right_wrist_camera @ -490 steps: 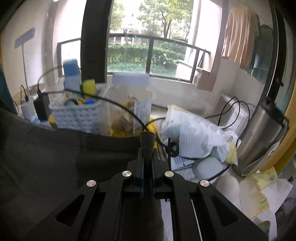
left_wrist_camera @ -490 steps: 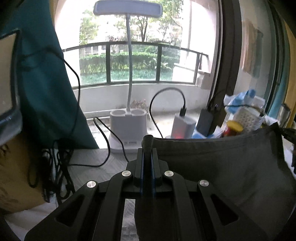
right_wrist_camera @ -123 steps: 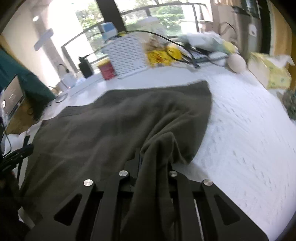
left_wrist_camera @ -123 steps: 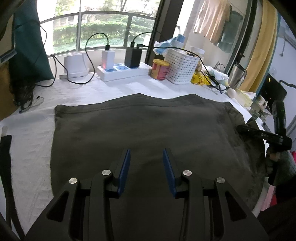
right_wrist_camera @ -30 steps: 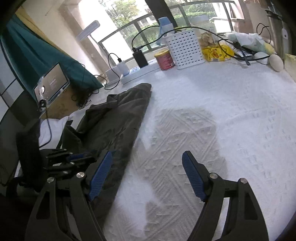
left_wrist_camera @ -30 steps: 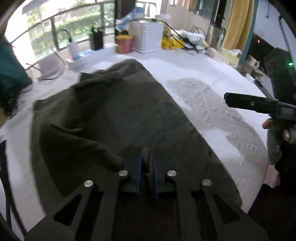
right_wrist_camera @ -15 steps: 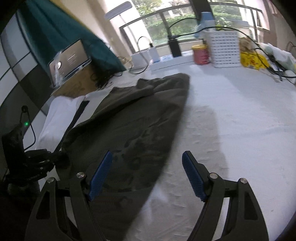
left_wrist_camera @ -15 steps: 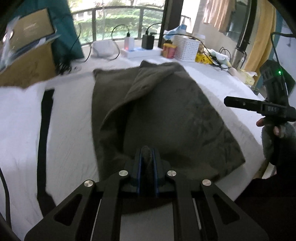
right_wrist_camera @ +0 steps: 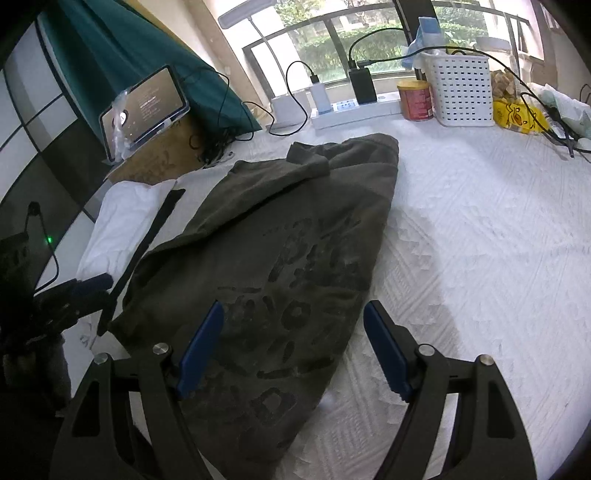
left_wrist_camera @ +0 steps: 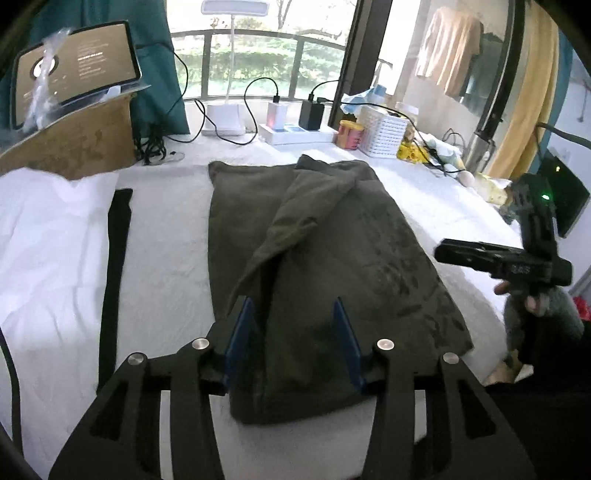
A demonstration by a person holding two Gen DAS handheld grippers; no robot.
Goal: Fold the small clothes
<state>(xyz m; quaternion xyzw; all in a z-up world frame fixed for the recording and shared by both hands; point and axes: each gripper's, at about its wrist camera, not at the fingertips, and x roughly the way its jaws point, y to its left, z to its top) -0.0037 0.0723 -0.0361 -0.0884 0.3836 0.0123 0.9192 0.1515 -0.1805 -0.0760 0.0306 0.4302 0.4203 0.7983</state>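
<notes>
My left tongs (left_wrist_camera: pixel 293 341) are spread apart, gripping nothing, hovering over the near hem of one dark olive garment (left_wrist_camera: pixel 325 251). My right tongs (right_wrist_camera: pixel 291 349) are wide apart too, empty, over the printed part of the same garment (right_wrist_camera: pixel 280 258), w/ the right finger out above the bare white desk cover (right_wrist_camera: pixel 480 240).

The garment lies on the desk, folded into a long strip. Its long axis runs from me twd the window; near end by my tongs, far end pointing at the power strip (left_wrist_camera: pixel 295 134). One flap is folded diagonally across its top, approx. from the far right down to the near left. Dark lettering shows on the right half; can't read it, too distorted.

Left of it: 1 black strip of cloth (left_wrist_camera: pixel 116 266) running parallel, then white fabric (left_wrist_camera: pixel 44 236).

Further back: 1 cardboard box (left_wrist_camera: pixel 74 147) w/ 1 tablet (left_wrist_camera: pixel 74 70) on it, 1 lamp (left_wrist_camera: pixel 232 7), 1 red can (left_wrist_camera: pixel 349 134), 1 white basket (left_wrist_camera: pixel 382 131).
</notes>
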